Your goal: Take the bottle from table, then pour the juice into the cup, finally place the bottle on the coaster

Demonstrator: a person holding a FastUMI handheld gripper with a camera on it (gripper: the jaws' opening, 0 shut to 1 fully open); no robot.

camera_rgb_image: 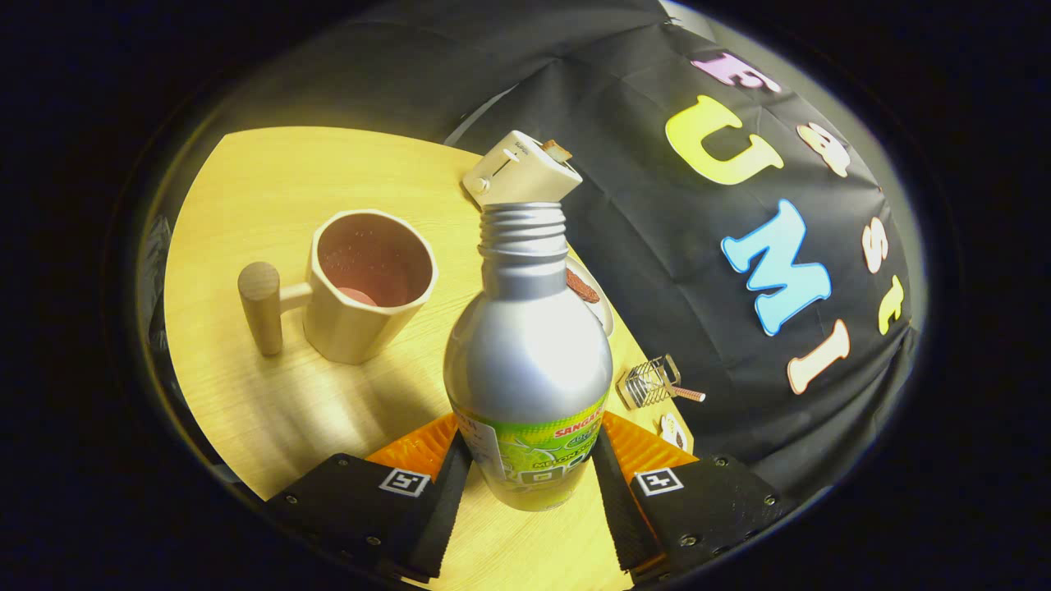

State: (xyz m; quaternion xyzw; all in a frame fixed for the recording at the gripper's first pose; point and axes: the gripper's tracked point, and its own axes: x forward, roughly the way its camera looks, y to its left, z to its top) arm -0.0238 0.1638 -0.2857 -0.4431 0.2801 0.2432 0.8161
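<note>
Claw (530, 480) clamped around one bottle (527, 353), one cup (369, 283) beyond

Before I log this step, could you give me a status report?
Gripper shut on bottle, uncapped, tilted. Cup ahead, apart. Path clear.

Black fingers (427, 501), orange ribbed backing, square markers, small screws.

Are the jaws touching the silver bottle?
Touching. In the gripper view, both black jaws press against the sides of the silver bottle, one on each side of its green label, with no gap showing; the gripper is shut on it.
</note>
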